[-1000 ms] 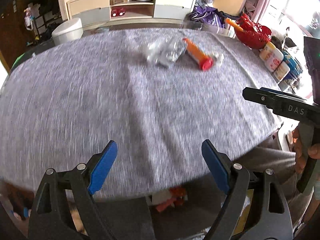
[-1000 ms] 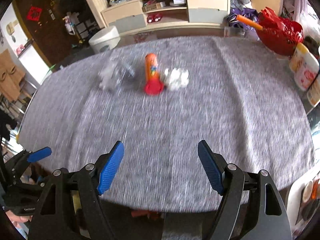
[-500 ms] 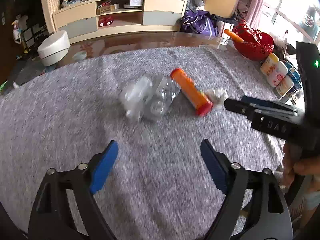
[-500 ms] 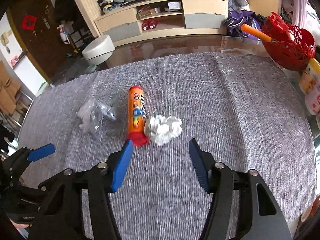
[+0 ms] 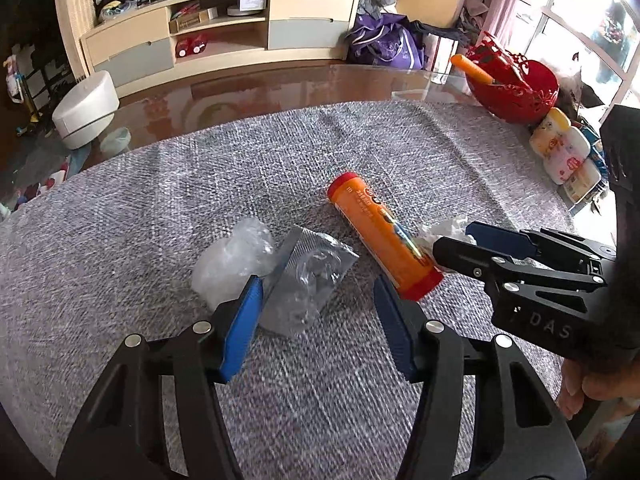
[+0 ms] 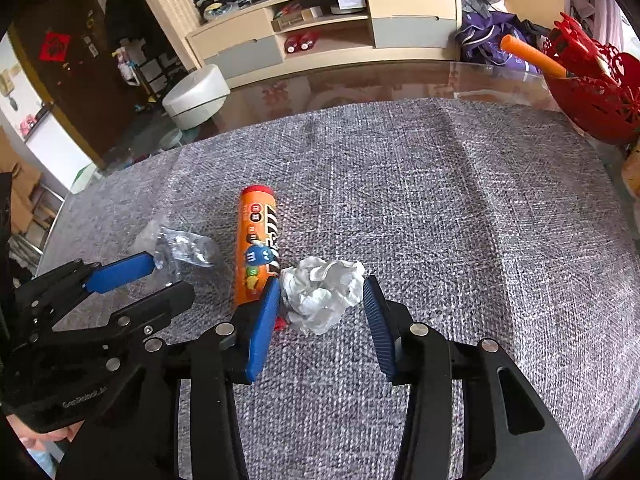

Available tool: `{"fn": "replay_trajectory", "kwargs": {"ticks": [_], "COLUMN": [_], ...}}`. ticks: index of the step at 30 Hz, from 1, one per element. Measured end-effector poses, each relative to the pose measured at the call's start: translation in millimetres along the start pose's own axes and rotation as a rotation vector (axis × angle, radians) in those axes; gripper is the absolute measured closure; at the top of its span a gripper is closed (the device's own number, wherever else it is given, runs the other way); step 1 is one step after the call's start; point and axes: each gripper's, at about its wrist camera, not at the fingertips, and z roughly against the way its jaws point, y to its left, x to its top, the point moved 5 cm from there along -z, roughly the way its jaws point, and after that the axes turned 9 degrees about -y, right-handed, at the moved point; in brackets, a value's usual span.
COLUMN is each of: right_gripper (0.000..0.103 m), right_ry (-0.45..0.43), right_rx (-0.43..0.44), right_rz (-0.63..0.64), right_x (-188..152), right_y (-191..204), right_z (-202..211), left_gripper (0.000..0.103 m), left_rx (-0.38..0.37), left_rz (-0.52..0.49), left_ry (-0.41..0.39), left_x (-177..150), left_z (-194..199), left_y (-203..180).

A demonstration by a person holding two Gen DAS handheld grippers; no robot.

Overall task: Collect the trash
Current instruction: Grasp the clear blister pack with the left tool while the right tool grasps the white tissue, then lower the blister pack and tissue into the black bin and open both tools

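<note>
Left gripper (image 5: pixel 318 300) closing around clear plastic wrapper (image 5: pixel 298 280); right gripper (image 6: pixel 322 300) closing around crumpled tissue (image 6: pixel 322 292), neither clamped yet. Keep the right gripper's pad clear of orange candy tube (image 6: pixel 256 240), mid-tablecloth (image 6: pixel 440 200).

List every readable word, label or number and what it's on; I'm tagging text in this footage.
"DAS": right claw, on its black body.
"m" discs: orange tube, on its side.
Tube's slanted white lettering and small print: unreadable.
Left claw body print: too blurred.
Red door sign, yellow bottles: too small.

Grey-clothed table (image 5: pixel 160 208) bears orange tube (image 5: pixel 384 248), plastic wrapper (image 5: pixel 304 276), crumpled tissue (image 6: pixel 324 292).
</note>
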Motion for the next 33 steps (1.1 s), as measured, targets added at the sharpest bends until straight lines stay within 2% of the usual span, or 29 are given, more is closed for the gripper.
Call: {"fn": "replay_trajectory", "kwargs": {"ticks": [3, 5, 7, 8, 13, 20, 33], "right_gripper": [0.067, 0.077, 0.083, 0.087, 0.090, 0.090, 0.090], "right_ry": [0.007, 0.004, 0.002, 0.001, -0.004, -0.046, -0.146], "right_rx": [0.004, 0.007, 0.012, 0.011, 0.017, 0.013, 0.006], "right_rz": [0.000, 0.003, 0.009, 0.018, 0.040, 0.052, 0.123], "right_x": [0.5, 0.9, 1.2, 0.8, -0.6, 3.5, -0.9], "right_y": [-1.3, -1.4, -0.3, 0.3, 6.3, 10.2, 40.7], "right_z": [-3.2, -2.9, -2.3, -1.6, 3.3, 34.7, 119.6], "left_gripper": [0.051, 0.057, 0.068, 0.068, 0.076, 0.077, 0.077], "left_rx": [-0.002, 0.000, -0.010, -0.012, -0.005, 0.014, 0.046], "left_rz": [-0.006, -0.008, -0.003, -0.003, -0.024, -0.041, -0.050], "left_ry": [0.003, -0.001, -0.002, -0.001, -0.008, -0.032, -0.129], "left_x": [0.3, 1.8, 4.5, 5.1, 5.9, 2.9, -13.7], "left_z": [-7.6, -8.5, -9.8, -10.0, -3.8, 25.8, 132.1], "left_y": [-0.3, 0.2, 1.1, 1.3, -1.9, -4.6, -22.8]}}
